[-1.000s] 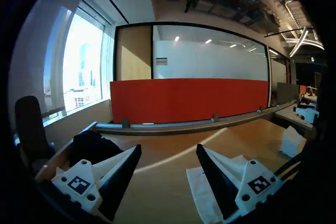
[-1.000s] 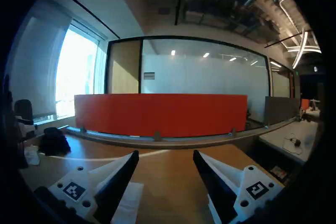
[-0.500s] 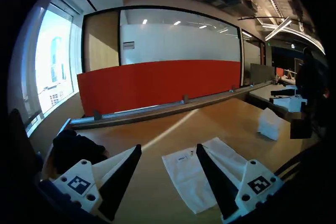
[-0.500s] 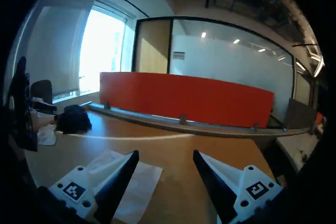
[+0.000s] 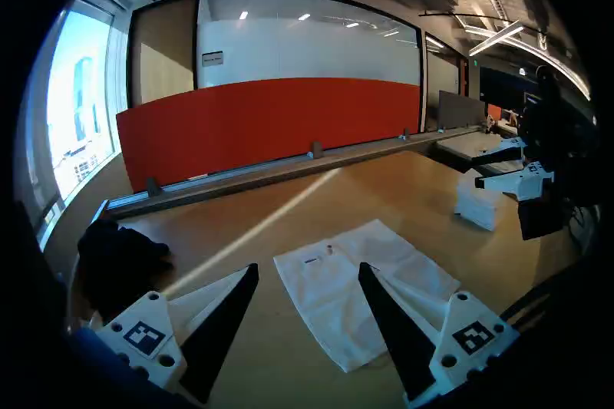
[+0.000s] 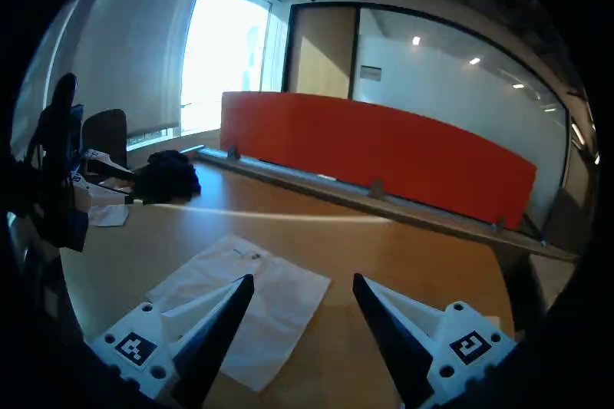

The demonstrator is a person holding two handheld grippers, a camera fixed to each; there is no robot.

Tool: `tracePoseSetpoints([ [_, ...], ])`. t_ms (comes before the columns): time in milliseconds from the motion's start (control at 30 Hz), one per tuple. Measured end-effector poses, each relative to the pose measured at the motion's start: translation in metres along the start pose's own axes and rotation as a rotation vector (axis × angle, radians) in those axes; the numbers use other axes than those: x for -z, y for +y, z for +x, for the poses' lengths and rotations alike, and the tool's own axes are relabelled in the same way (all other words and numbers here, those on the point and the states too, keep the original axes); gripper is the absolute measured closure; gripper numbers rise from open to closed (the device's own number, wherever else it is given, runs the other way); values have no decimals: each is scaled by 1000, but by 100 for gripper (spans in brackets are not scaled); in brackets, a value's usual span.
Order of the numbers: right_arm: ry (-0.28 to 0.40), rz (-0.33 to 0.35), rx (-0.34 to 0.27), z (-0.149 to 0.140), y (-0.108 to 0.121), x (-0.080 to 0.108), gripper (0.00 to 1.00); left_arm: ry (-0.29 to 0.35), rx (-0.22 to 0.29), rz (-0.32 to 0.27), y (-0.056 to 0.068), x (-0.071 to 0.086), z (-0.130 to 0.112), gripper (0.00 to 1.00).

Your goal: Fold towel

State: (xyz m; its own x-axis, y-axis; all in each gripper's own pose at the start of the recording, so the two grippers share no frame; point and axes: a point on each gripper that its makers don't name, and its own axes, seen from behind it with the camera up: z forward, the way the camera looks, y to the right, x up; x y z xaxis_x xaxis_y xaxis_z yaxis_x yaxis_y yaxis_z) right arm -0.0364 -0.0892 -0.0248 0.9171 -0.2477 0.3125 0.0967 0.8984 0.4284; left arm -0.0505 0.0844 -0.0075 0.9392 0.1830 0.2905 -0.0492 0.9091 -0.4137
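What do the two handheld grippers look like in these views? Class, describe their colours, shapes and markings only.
The left gripper and the right gripper look alike. Each has two wedge-shaped jaws that taper to a point, white on the outside with black inner faces. Each jaw's white base carries a square black-and-white marker tag with small round holes around it.

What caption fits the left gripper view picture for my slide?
Open left gripper faces a flat white towel on a wooden desk, red divider behind.
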Motion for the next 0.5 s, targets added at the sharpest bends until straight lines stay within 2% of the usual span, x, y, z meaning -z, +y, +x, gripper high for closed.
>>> tracePoseSetpoints([
  [300, -99, 45, 16, -54, -14, -13, 0, -103, -23, -53, 23, -16, -55, 3],
  [500, -165, 73, 36, -91, -23, -21, 0, -179, -21, -77, 33, -25, -94, 3],
])
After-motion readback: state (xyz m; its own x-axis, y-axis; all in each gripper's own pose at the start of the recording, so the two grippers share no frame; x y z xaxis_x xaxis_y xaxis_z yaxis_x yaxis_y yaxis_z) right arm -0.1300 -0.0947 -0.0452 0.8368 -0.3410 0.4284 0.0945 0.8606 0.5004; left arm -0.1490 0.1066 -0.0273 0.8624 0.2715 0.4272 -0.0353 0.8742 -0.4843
